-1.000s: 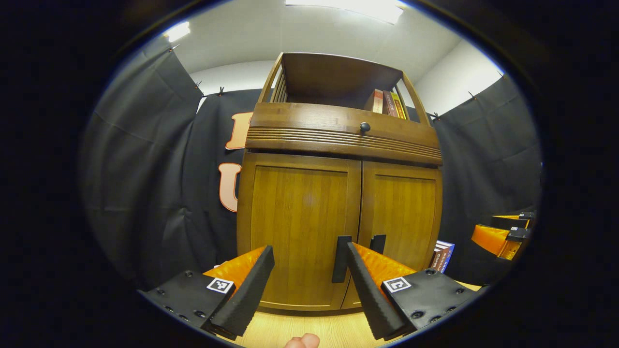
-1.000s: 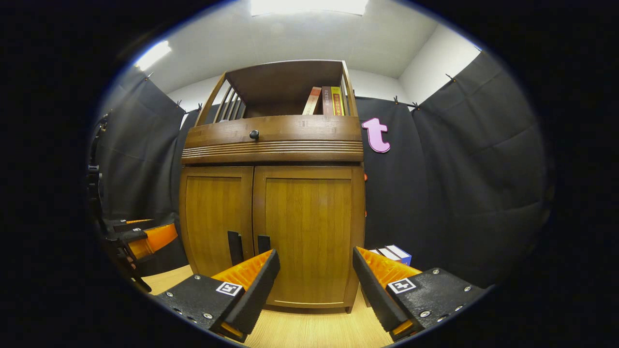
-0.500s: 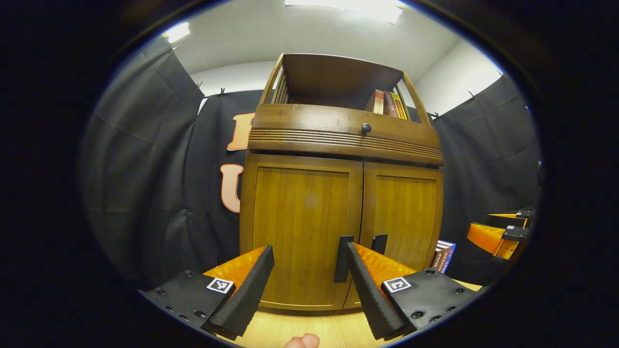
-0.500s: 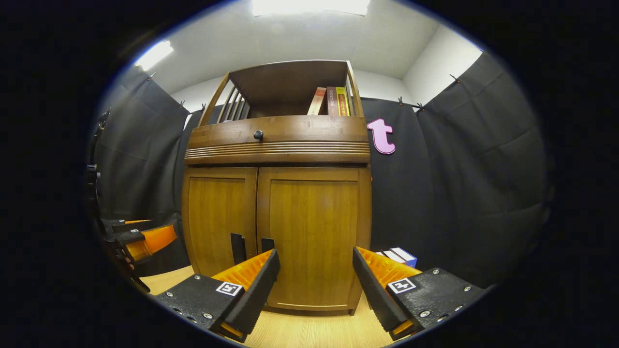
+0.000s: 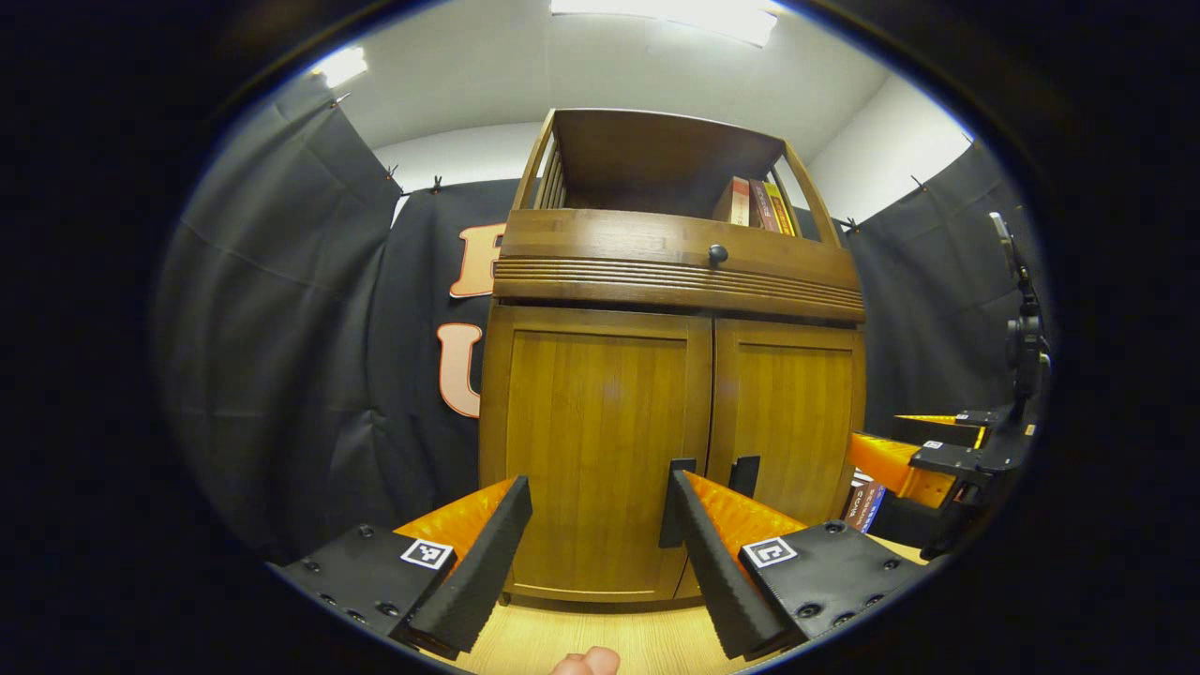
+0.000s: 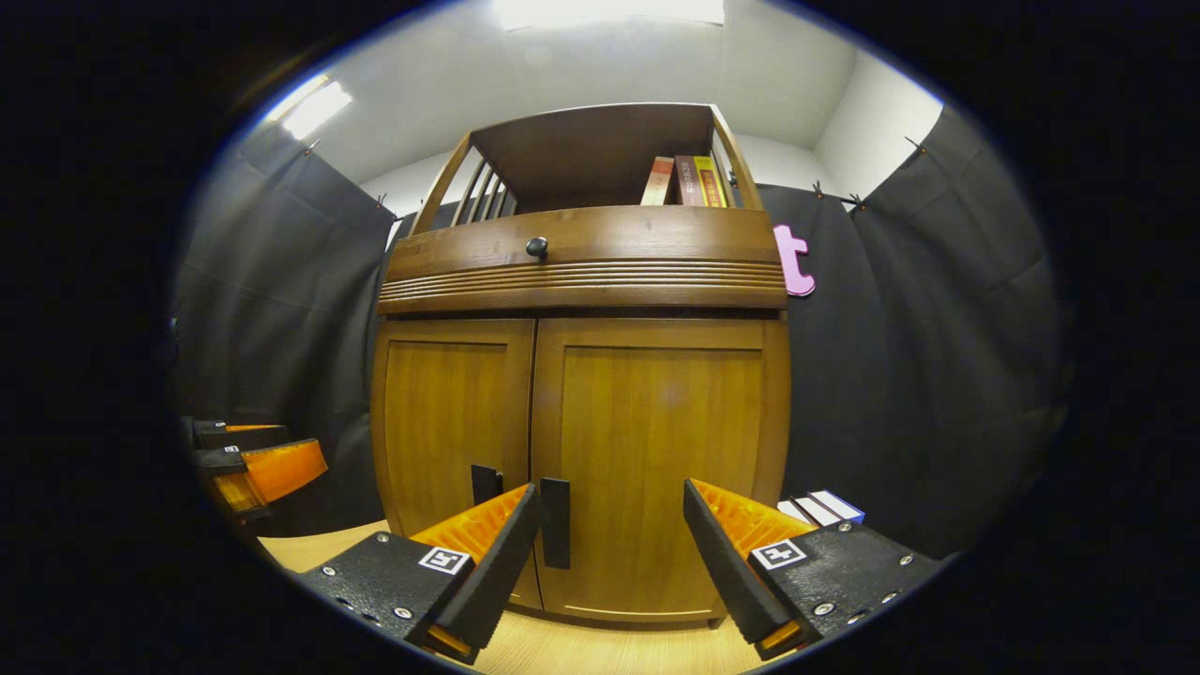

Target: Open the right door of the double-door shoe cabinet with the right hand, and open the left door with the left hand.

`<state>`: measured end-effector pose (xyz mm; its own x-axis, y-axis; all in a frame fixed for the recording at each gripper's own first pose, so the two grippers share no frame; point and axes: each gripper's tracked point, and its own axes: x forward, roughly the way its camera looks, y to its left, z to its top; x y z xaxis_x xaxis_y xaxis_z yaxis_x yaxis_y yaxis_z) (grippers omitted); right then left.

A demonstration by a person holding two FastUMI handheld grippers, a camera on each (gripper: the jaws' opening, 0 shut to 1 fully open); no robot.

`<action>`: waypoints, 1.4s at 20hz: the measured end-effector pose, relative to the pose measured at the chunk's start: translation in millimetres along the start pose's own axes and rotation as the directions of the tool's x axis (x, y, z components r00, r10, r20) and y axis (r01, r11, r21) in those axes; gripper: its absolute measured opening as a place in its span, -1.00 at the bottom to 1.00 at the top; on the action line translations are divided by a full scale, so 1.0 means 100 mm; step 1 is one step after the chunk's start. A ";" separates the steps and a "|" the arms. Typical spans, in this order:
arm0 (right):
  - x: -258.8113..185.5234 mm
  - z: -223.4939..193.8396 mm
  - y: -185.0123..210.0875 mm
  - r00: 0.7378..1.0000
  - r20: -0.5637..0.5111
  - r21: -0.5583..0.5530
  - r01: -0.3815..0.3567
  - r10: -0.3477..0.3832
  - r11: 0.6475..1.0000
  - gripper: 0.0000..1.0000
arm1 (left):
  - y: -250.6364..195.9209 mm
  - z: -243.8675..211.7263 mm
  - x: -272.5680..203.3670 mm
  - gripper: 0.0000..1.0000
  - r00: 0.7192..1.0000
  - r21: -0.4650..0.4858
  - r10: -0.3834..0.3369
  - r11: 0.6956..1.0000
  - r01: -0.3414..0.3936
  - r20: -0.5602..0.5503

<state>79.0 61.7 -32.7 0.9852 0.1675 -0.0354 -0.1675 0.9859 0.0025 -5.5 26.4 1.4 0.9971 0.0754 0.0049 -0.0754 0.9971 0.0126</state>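
The wooden shoe cabinet stands straight ahead with both doors shut. In the left gripper view its left door (image 5: 595,450) fills the gap between my open left gripper (image 5: 596,497) fingers, and the black left handle (image 5: 677,502) sits just behind the right fingertip. In the right gripper view my right gripper (image 6: 611,497) is open in front of the right door (image 6: 661,422), a short way off it. The black right handle (image 6: 555,522) is beside its left finger (image 6: 487,572). Each gripper also appears at the edge of the other's view: the right gripper (image 5: 923,450) and the left gripper (image 6: 262,464).
A drawer with a round dark knob (image 6: 536,247) runs above the doors, and books (image 6: 689,180) stand on the open top shelf. More books (image 6: 820,506) lie on the light wooden floor (image 6: 609,647) right of the cabinet. Black cloth walls close in on both sides.
The right gripper has come closer to the cabinet and shifted left, so the right handle now sits beside its left finger. The left gripper has edged slightly forward.
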 end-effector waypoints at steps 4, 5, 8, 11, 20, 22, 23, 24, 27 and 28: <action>0.41 -0.28 0.23 0.998 -0.044 -0.001 -0.053 0.053 0.999 0.87 | 0.03 0.02 -0.05 0.90 1.000 0.003 0.004 1.000 -0.004 0.002; 0.53 -0.39 0.26 0.997 -0.061 0.013 -0.054 0.055 0.998 0.87 | 0.03 0.04 -0.08 0.90 1.000 0.003 0.007 1.000 -0.007 0.004; 0.84 -0.72 0.28 0.993 -0.111 0.056 -0.032 0.038 0.998 0.87 | 0.06 0.05 -0.11 0.92 1.000 0.002 0.016 1.000 -0.016 0.005; 1.02 -0.95 0.27 0.991 -0.130 0.037 -0.018 0.023 0.999 0.87 | 0.10 0.03 -0.16 0.90 0.999 0.000 0.033 0.999 -0.033 -0.003; 1.36 -1.31 0.35 0.982 -0.187 0.019 0.007 -0.004 1.000 0.59 | 0.23 0.01 -0.14 0.97 0.998 -0.012 0.058 0.998 -0.059 -0.008; 1.39 -1.32 0.34 0.984 -0.180 0.046 0.022 -0.013 0.999 0.24 | 0.25 -0.01 -0.14 0.97 0.998 -0.009 0.063 0.998 -0.063 -0.011; 1.39 -1.34 0.35 0.984 -0.177 0.050 0.026 -0.017 0.998 0.42 | 0.26 0.00 -0.14 0.97 0.998 -0.007 0.067 0.998 -0.067 -0.010; 1.38 -1.34 0.36 0.985 -0.171 0.051 0.035 -0.026 0.998 0.15 | 0.28 0.00 -0.13 0.97 0.997 -0.005 0.071 0.997 -0.071 -0.010; 1.41 -1.37 0.44 0.985 -0.171 0.015 0.028 -0.025 0.999 0.18 | 0.29 -0.03 -0.12 0.97 0.998 -0.007 0.065 0.998 -0.065 -0.018; 1.41 -1.39 0.49 0.985 -0.173 0.001 0.006 -0.006 1.000 -0.17 | 0.27 -0.04 -0.11 0.97 0.998 -0.010 0.060 0.998 -0.060 -0.022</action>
<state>205.0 132.7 -176.2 0.9653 0.1584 -0.2075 -0.1612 0.9869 0.0035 -18.2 52.3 -2.6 0.9907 0.1351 -0.0168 -0.1351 0.9908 0.0022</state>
